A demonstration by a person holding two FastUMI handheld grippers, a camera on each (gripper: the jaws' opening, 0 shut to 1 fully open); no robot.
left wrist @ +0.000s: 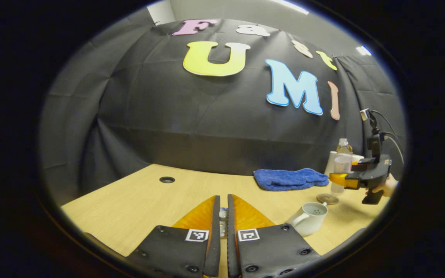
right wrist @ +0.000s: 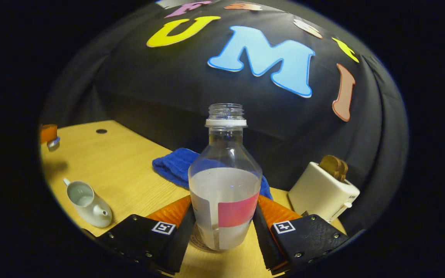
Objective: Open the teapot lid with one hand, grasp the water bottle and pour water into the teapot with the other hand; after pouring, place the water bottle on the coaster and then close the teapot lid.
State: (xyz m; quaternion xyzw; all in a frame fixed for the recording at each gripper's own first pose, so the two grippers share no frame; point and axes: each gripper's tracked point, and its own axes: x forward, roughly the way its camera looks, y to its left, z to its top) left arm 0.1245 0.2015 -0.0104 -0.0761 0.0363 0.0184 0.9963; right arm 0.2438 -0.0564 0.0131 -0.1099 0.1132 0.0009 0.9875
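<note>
Right claw [right wrist: 224,226] around water bottle [right wrist: 225,185] on coaster [left wrist: 327,199]

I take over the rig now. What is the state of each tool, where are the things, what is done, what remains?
Left tool: shut on a small piece, likely the teapot lid, away from the teapot.
Right tool: shut on the water bottle, upright, uncapped, at the coaster.
Done: lid off; pouring probably too.
Remaining: release bottle, close lid.
</note>
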